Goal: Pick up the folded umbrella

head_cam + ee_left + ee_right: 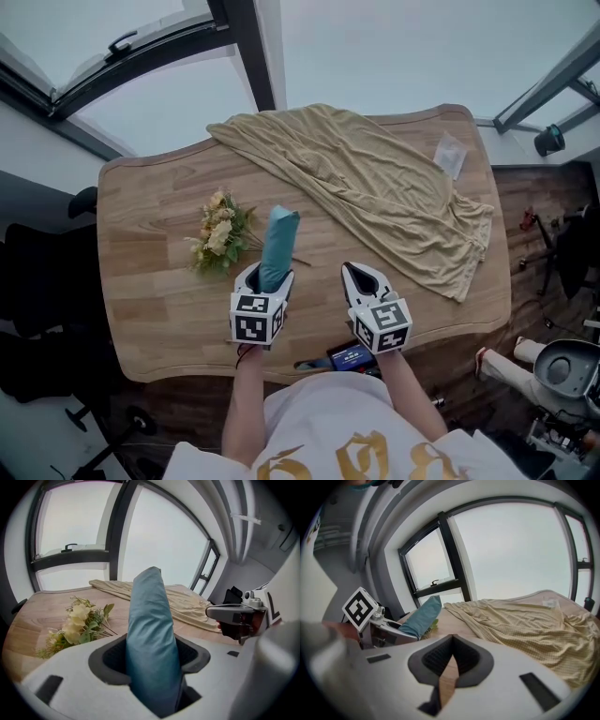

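The folded umbrella (278,236) is a teal, sleeve-like bundle. It stands tilted up off the wooden table (150,309), its lower end between the jaws of my left gripper (265,277). In the left gripper view the umbrella (152,634) fills the gap and both pads of the left gripper (152,658) press on it. My right gripper (361,274) hovers beside it to the right, above the table's near edge. In the right gripper view the right gripper (451,654) has its tips together and holds nothing, and the umbrella (419,616) shows at the left.
A bunch of pale artificial flowers (220,234) lies just left of the umbrella. A beige cloth (375,187) sprawls over the back and right of the table, with a small clear packet (451,155) by it. A dark chair (37,281) stands at the left.
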Tool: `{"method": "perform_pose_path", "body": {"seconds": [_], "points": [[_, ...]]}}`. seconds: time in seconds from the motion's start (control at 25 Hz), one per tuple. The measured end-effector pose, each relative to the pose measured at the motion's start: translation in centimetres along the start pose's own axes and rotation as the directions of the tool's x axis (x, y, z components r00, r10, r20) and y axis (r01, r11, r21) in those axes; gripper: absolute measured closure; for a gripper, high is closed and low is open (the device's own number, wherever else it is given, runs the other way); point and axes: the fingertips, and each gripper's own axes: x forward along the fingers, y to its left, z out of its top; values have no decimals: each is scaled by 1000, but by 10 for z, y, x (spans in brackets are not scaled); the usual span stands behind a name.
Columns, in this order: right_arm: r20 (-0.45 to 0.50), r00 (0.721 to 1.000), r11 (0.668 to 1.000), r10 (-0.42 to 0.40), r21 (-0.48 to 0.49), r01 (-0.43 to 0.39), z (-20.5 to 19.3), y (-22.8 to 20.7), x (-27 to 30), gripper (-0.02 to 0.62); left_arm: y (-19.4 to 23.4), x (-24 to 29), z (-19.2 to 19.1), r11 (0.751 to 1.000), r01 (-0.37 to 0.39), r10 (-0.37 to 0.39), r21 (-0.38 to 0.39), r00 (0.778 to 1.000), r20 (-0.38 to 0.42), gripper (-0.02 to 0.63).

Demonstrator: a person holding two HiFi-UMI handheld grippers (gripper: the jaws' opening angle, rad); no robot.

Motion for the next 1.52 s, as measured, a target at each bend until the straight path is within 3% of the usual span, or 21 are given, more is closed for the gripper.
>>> {"method": "perform_pose_path", "body": {"seconds": [0.56,0.96,1.2,1.52], "points": [[96,995,995,35,-99,-25,26,28,-44,584,-19,-66,6,998,-2,12,-57,984,177,324],[150,988,991,28,-132,-8,26,49,-93,584,-49,-114,4,996,52,-25,-78,949,314,324],[185,982,991,26,-131,-1,28,59,-116,584,-67,-140,-2,992,105,-69,-65,909,411,324],[209,977,991,44,-131,-16,35,72,-130,584,-85,-150,0,983,173,-126,-60,879,460,324]]}}
